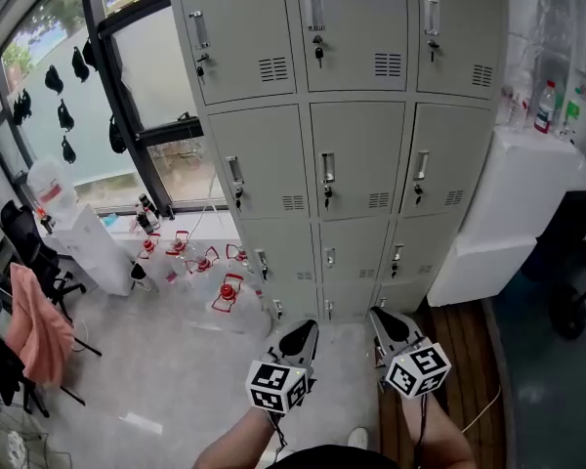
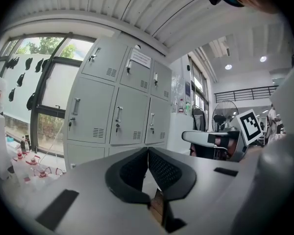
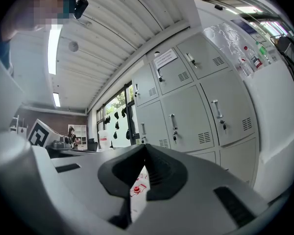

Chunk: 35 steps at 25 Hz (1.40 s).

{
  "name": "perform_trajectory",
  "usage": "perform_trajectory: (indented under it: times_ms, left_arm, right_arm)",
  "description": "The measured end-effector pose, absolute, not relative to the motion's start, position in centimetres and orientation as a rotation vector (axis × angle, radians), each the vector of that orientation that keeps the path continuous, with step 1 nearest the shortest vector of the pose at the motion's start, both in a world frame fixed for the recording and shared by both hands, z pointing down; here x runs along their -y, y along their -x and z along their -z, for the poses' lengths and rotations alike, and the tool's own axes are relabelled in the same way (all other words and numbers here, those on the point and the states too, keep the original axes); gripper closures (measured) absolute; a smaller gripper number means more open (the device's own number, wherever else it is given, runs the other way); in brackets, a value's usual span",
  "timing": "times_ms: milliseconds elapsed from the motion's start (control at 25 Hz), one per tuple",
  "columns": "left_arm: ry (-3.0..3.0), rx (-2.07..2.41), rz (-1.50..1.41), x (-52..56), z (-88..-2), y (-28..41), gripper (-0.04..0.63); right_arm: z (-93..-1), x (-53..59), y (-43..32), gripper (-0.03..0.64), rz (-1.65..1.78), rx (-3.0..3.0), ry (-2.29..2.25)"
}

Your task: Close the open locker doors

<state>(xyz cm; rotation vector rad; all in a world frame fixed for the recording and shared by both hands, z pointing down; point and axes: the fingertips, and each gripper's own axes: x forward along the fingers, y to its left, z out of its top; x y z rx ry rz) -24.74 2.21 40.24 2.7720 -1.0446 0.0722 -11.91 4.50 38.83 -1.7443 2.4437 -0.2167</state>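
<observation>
Both the left gripper and right gripper hung clenched and empty before the lockers (every door shut)

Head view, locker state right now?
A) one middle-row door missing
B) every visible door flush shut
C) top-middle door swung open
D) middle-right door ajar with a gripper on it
B: every door that shows on the locker bank sits flush in its frame, and the left gripper and right gripper are short of it, jaws together on nothing.
</observation>
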Motion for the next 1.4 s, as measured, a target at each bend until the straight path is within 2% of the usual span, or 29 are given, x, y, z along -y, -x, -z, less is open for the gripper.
perform_trajectory:
  times_ms: [360,680,1400]
  left_arm:
    - [-2.780,0.945,-0.059,-4.1,-40.3,31.9,0.580]
    - [-2.793,0.877,-0.047,-6.6,-40.8,35.5,0.580]
    - [-2.834,0.790,-0.014,-11.4,-39.4,37.7,0.580]
  right_arm:
    - [-39.6,-7.8,18.3,0.611,0.260,-2.396,1.864]
    - [-40.1,-11.2,21.4,0.612,0.267,-2.346,1.956]
    - [-39.2,-17.1,24.0,0.612,0.229,-2.288,2.019]
